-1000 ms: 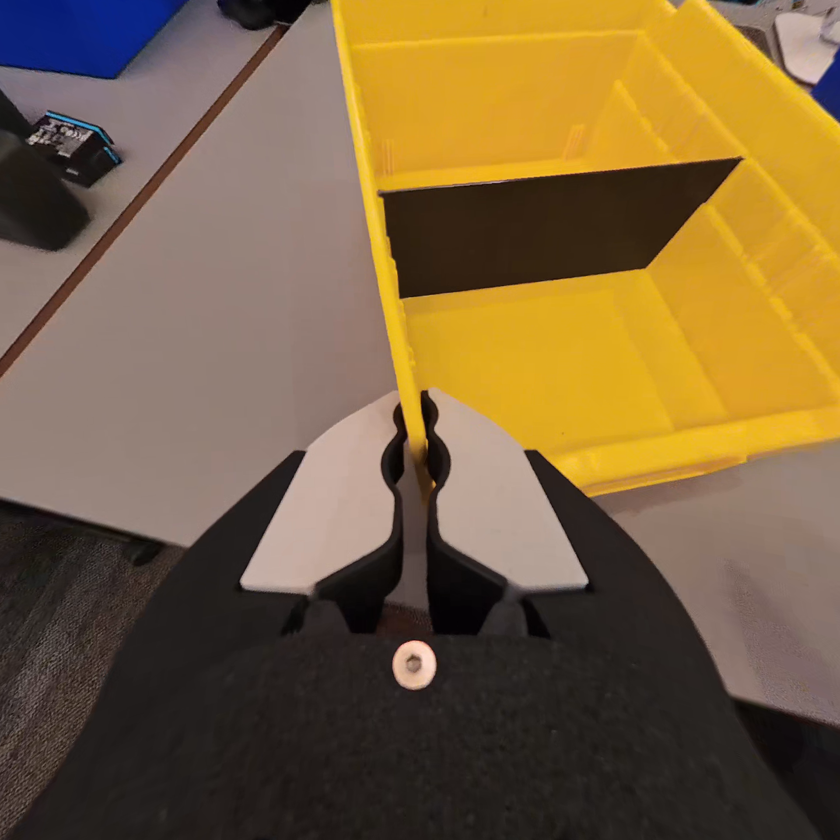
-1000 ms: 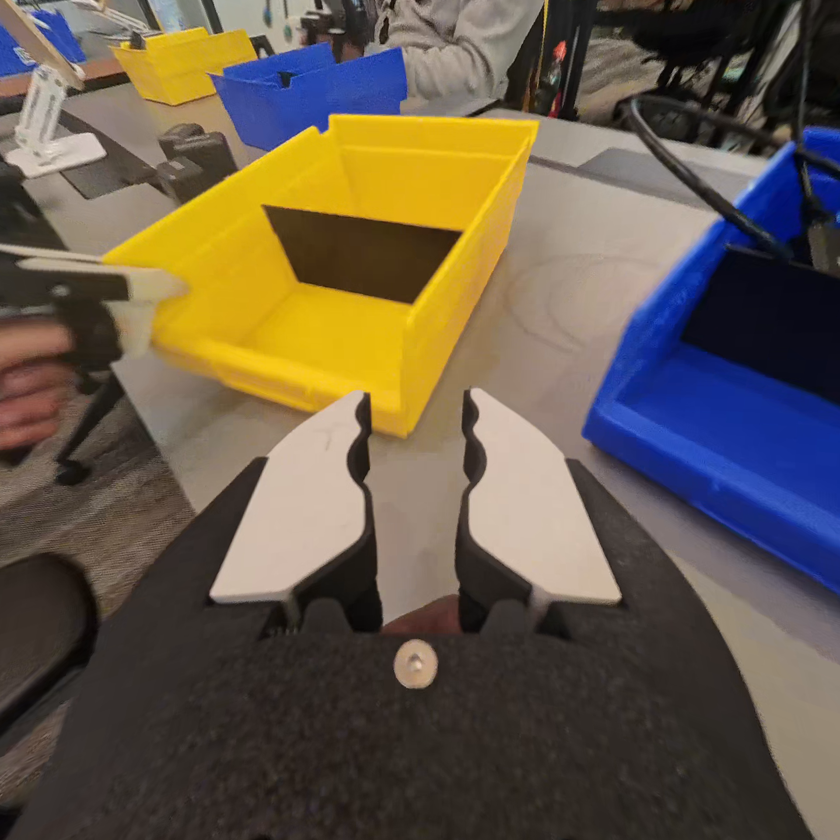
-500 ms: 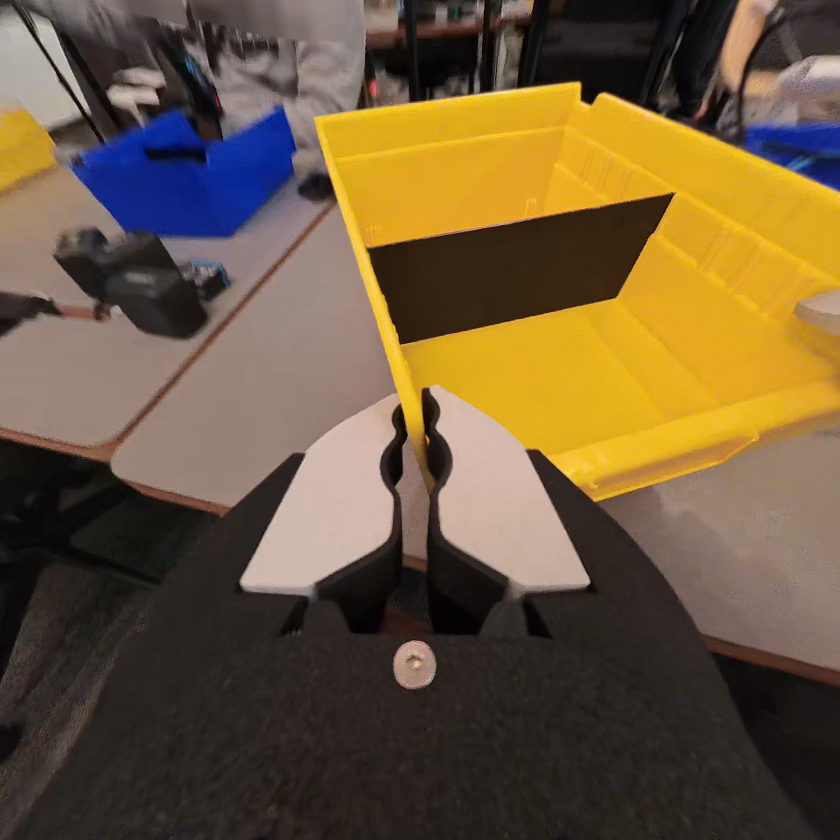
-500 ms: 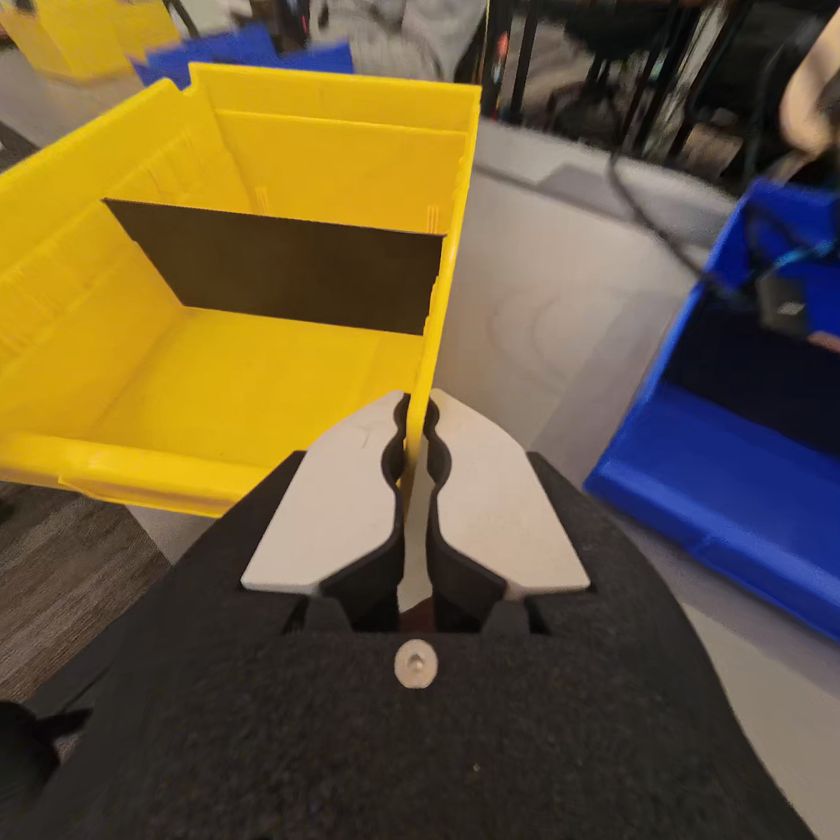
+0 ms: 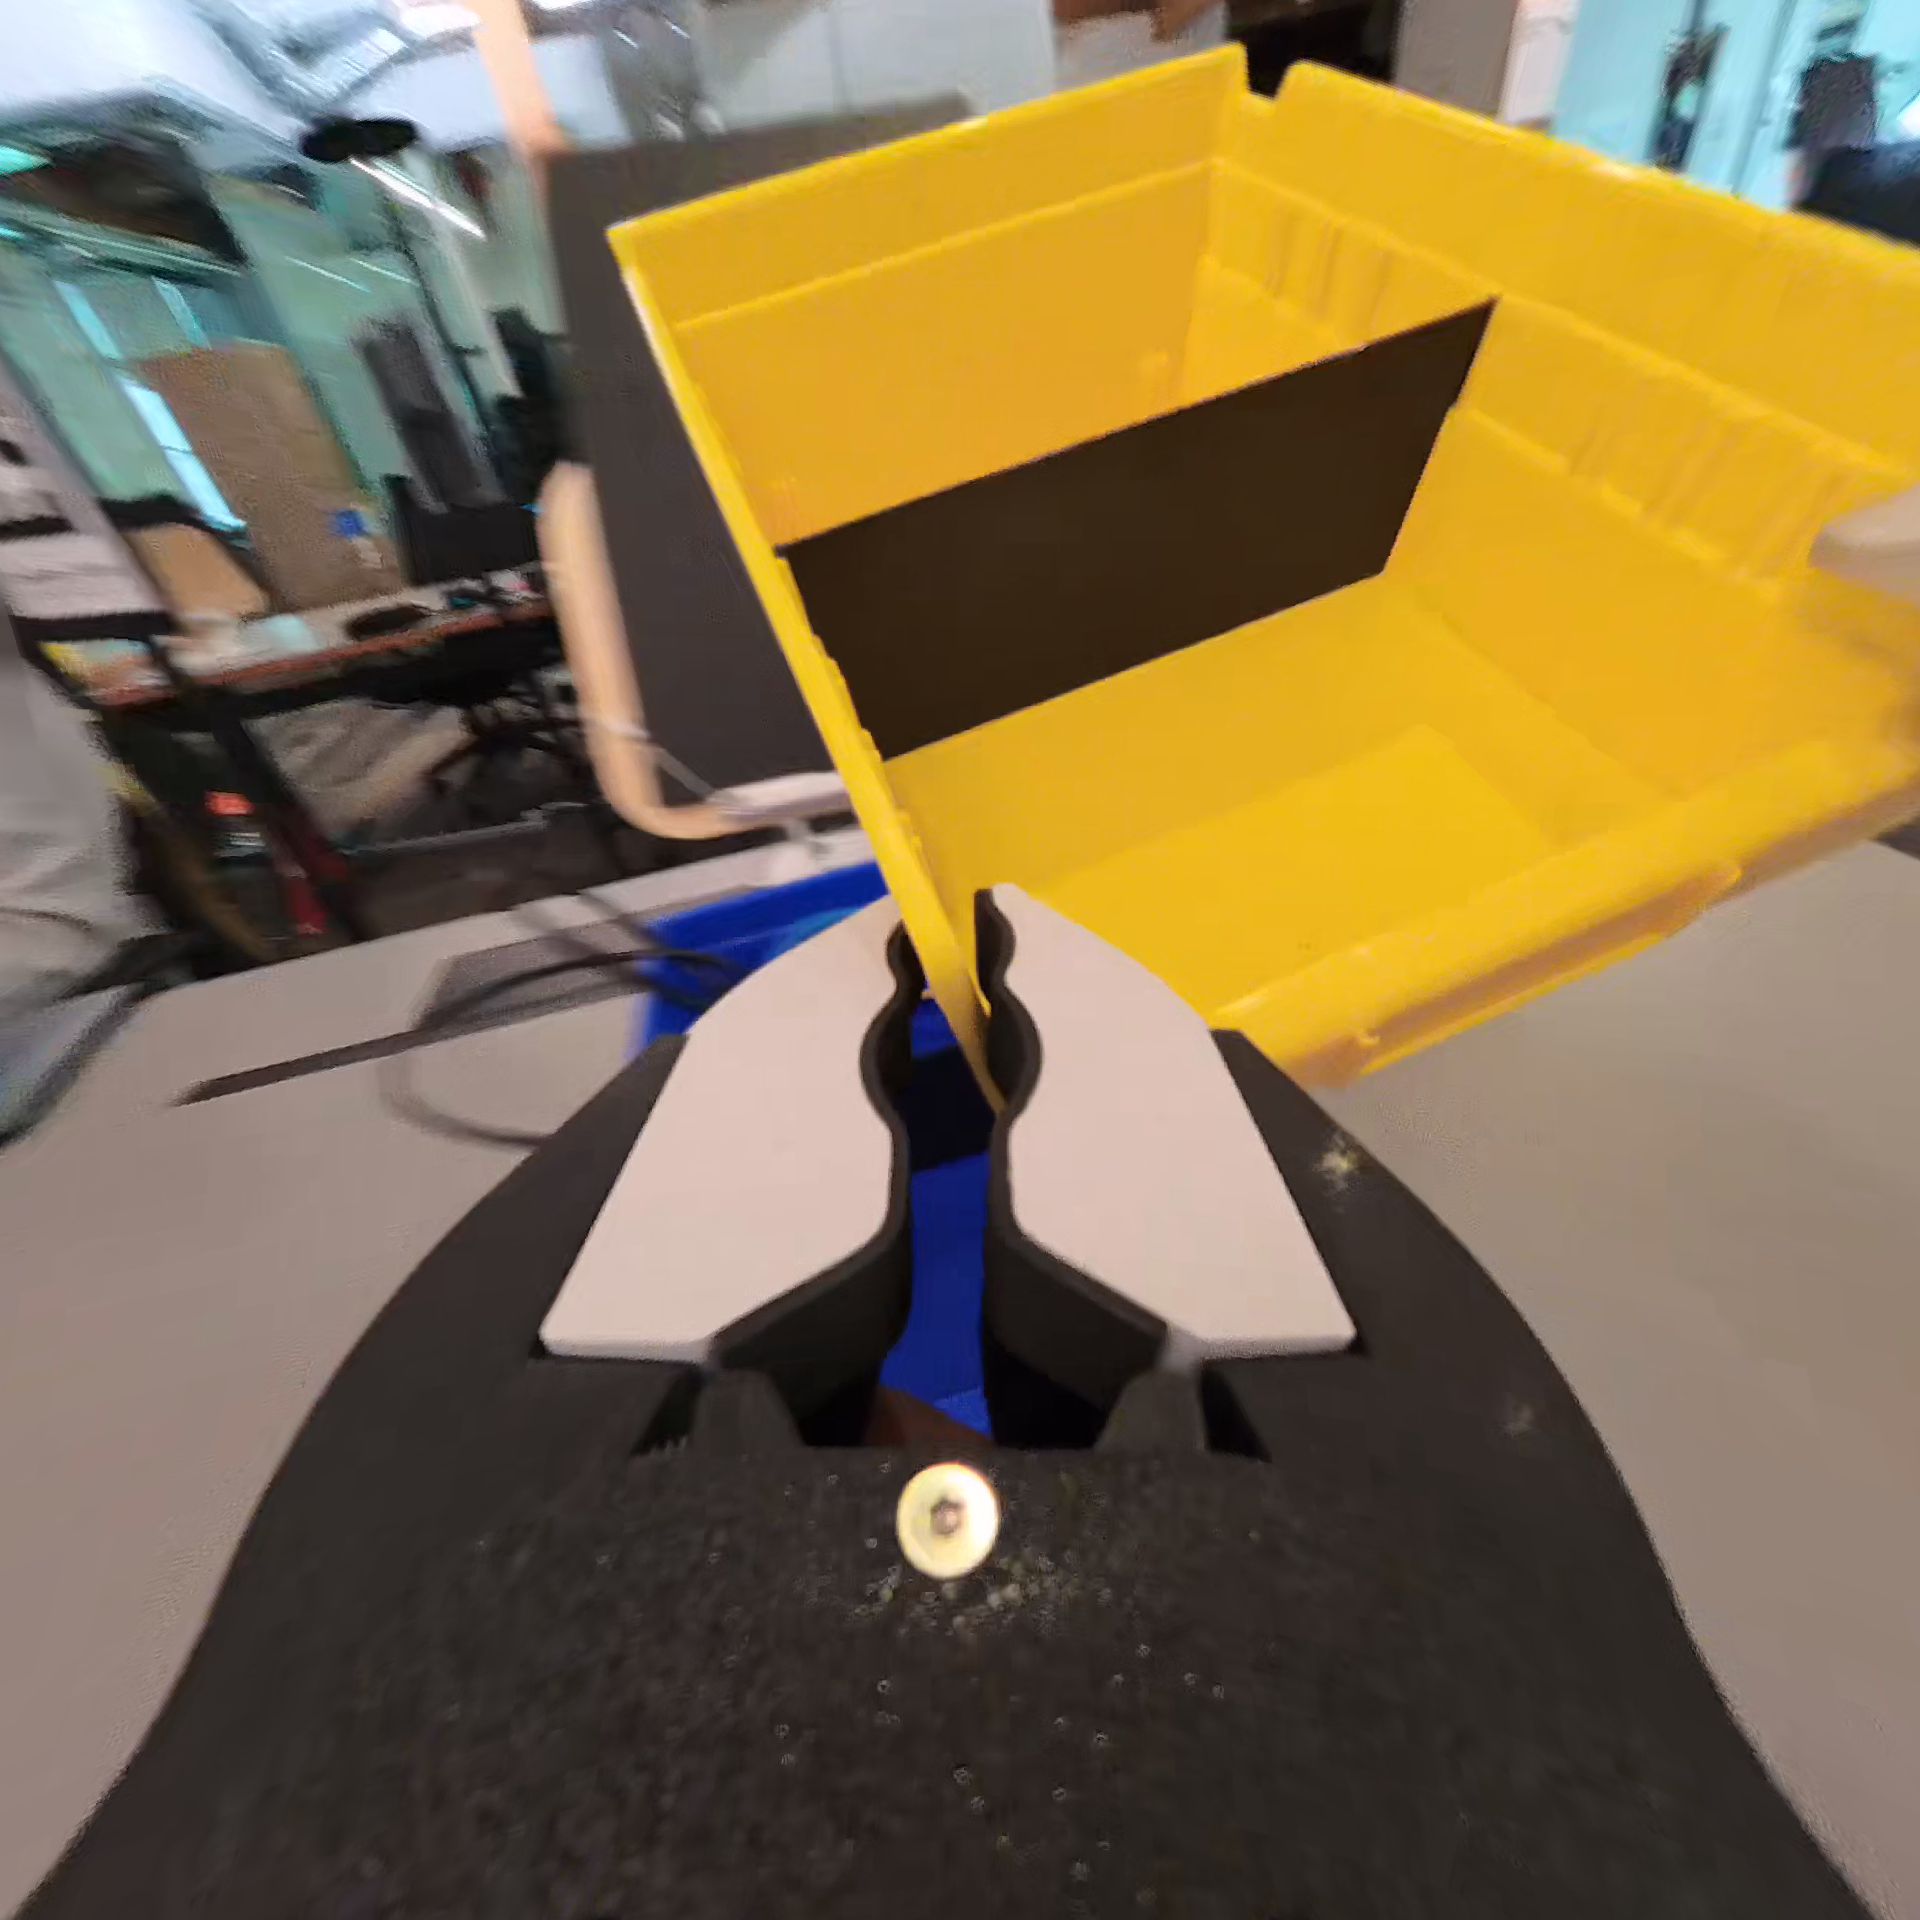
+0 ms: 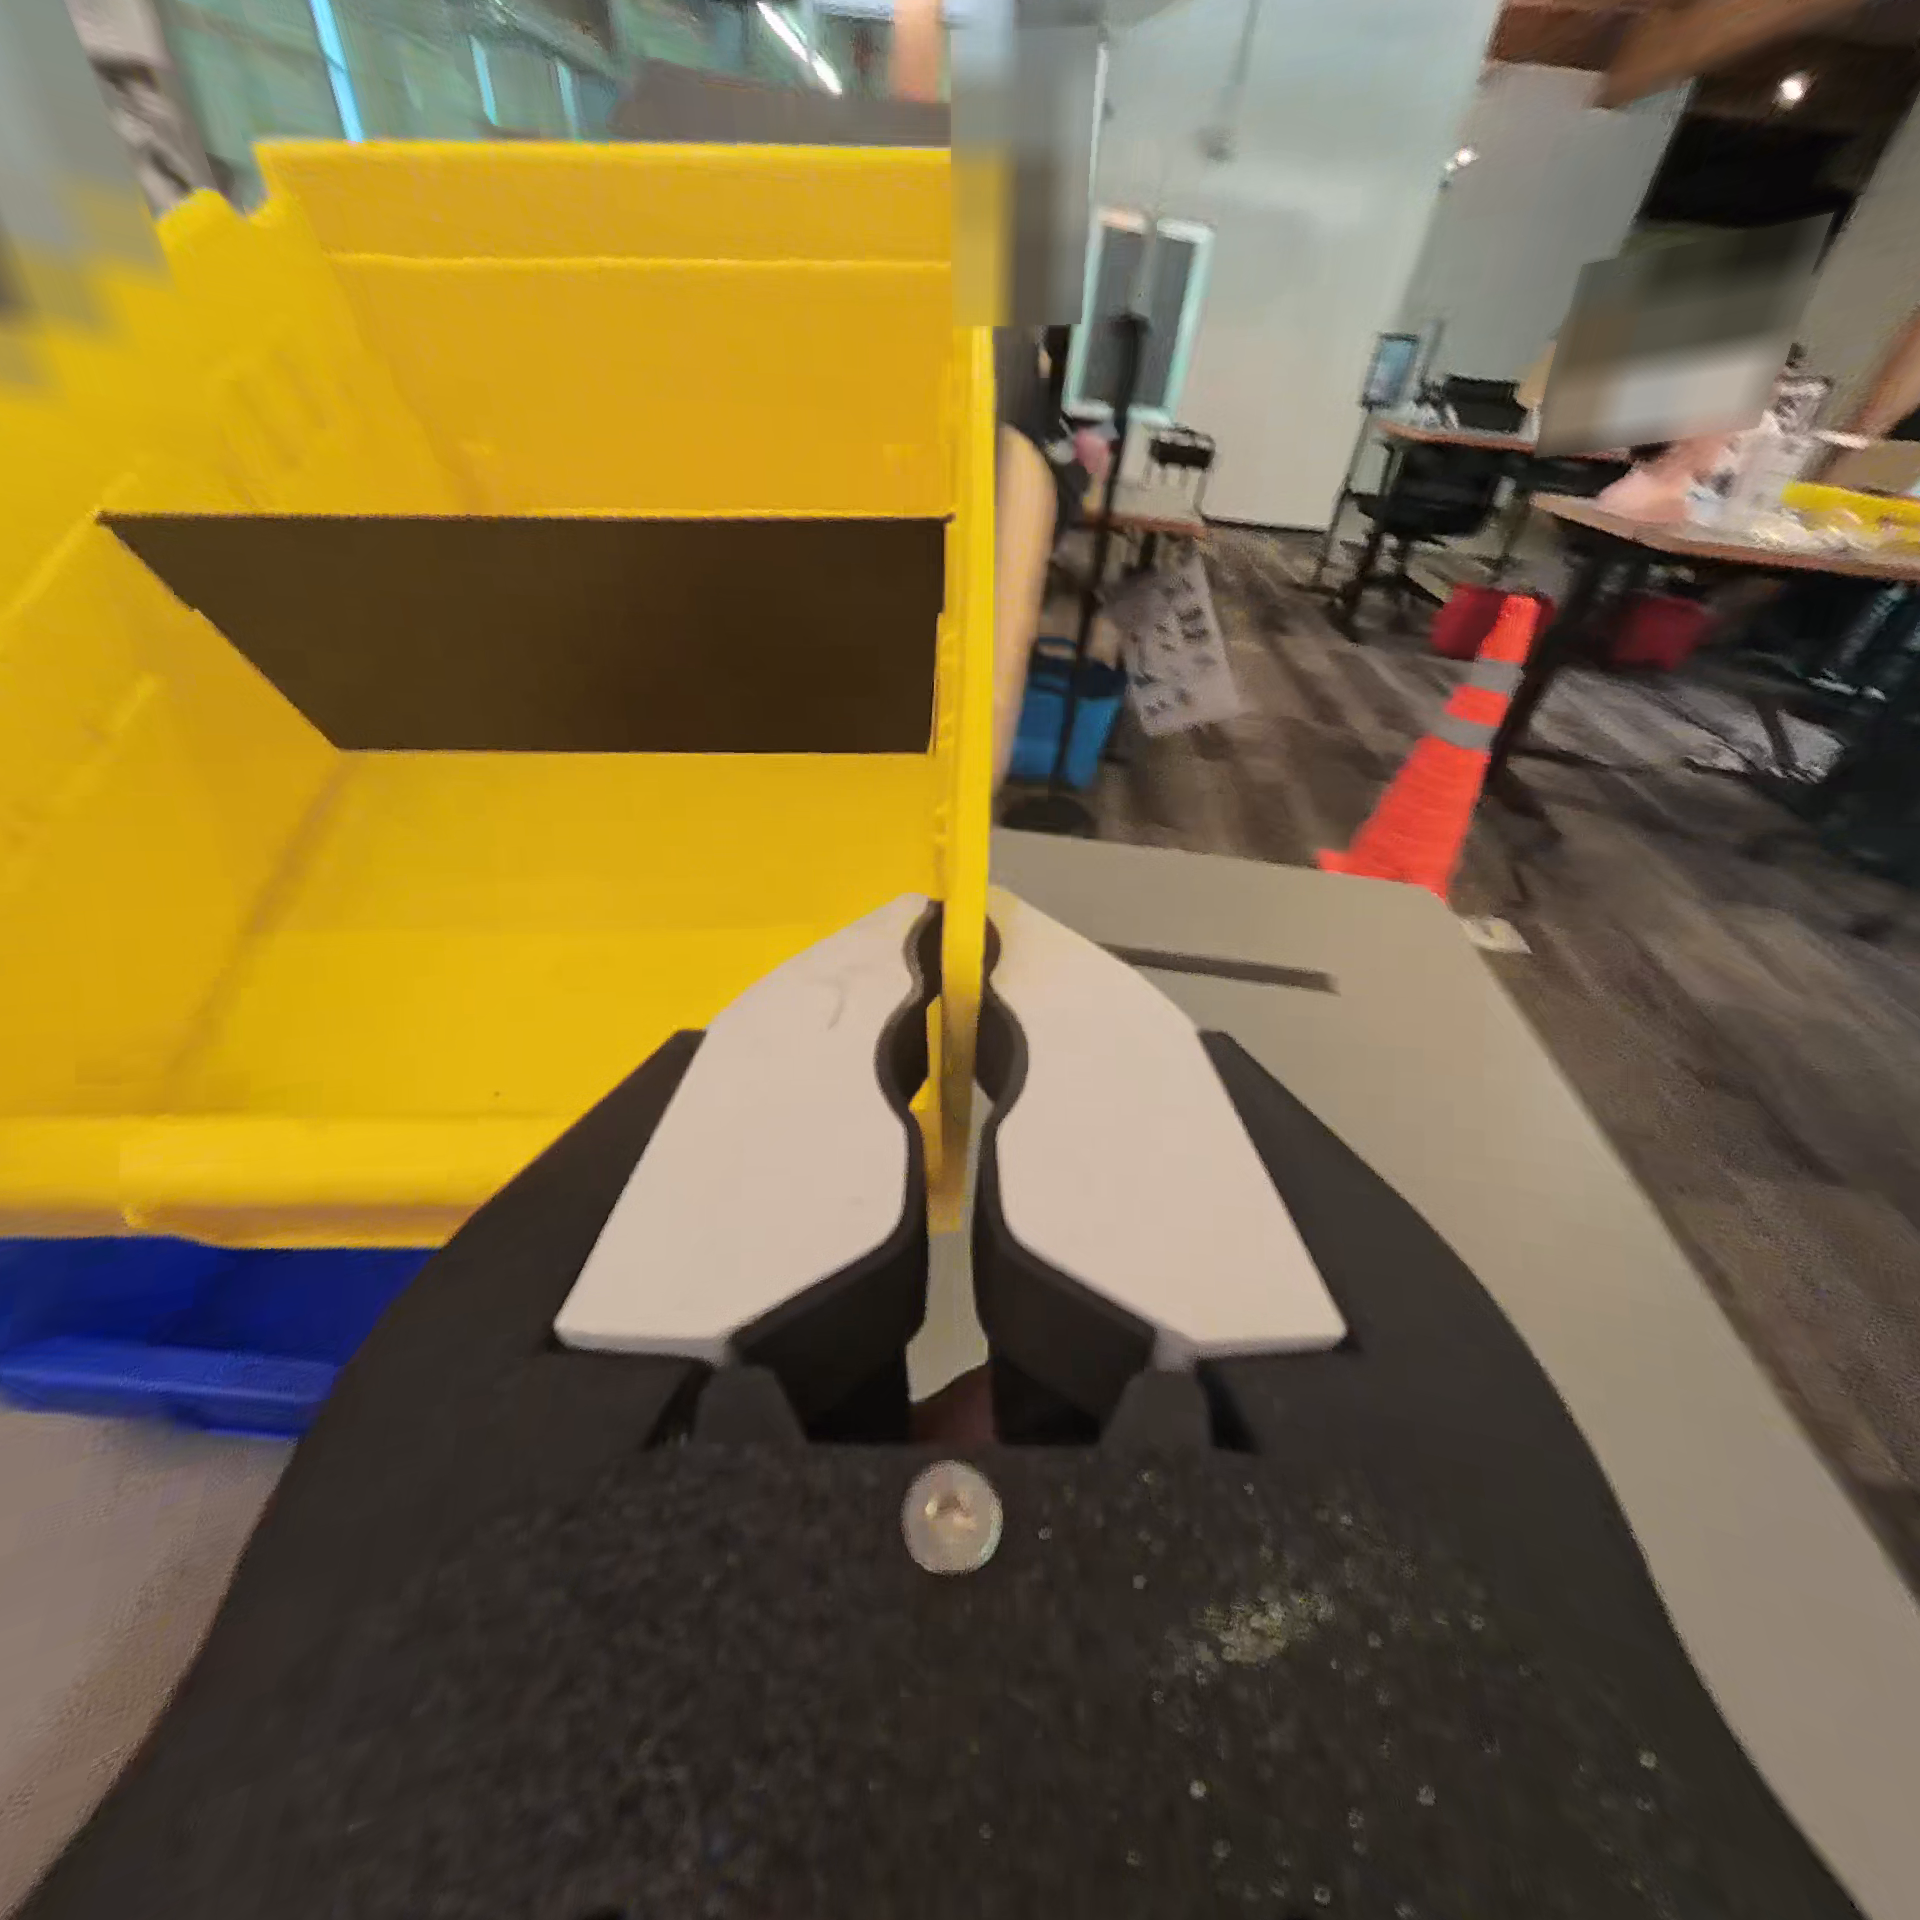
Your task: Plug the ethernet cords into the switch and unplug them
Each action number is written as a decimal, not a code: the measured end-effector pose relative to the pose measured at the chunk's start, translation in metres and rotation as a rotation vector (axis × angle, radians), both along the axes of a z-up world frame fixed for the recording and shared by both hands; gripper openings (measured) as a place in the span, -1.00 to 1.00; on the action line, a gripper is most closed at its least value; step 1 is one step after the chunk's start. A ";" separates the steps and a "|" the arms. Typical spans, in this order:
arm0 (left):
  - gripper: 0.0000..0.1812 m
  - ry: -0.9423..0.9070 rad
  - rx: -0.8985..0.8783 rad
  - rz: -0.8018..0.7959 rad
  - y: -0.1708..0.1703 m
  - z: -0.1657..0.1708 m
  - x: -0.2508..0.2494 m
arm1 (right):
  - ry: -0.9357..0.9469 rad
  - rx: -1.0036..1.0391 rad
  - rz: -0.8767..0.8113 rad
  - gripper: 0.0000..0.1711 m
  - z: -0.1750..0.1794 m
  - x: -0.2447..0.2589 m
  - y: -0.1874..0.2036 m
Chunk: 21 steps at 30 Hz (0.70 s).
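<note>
An empty yellow bin (image 5: 1299, 810) with a black divider (image 5: 1122, 561) is held up off the grey table (image 5: 208, 1247). My left gripper (image 5: 951, 925) is shut on the bin's left side wall. My right gripper (image 6: 961, 925) is shut on the right side wall of the bin (image 6: 520, 935), and one of its fingertips (image 5: 1870, 540) shows at the right edge of the left wrist view. No switch is in view. A black cable (image 5: 499, 987) lies on the table by a blue bin (image 5: 748, 935).
The blue bin (image 6: 156, 1320) sits under the yellow bin's front edge. The table's right edge (image 6: 1558, 1091) drops to the floor, where an orange cone (image 6: 1455, 748) stands. Desks, chairs and people are in the blurred background. One gripper's finger ends stand about 20 cm off the other's.
My right gripper closed on the yellow bin's right wall. Both grippers then lifted the bin off the table and carried it over the blue bin.
</note>
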<state>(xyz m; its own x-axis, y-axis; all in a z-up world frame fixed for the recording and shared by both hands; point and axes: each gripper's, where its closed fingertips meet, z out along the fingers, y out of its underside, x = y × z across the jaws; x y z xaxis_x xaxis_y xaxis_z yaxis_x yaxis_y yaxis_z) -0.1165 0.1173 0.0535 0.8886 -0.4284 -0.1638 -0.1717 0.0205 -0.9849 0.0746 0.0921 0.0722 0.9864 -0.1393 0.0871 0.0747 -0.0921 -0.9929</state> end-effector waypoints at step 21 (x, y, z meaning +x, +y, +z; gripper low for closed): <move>-0.62 -0.078 -0.609 -0.599 -0.052 -0.155 0.174 | 0.031 -0.332 -0.191 -0.60 -0.140 0.229 -0.035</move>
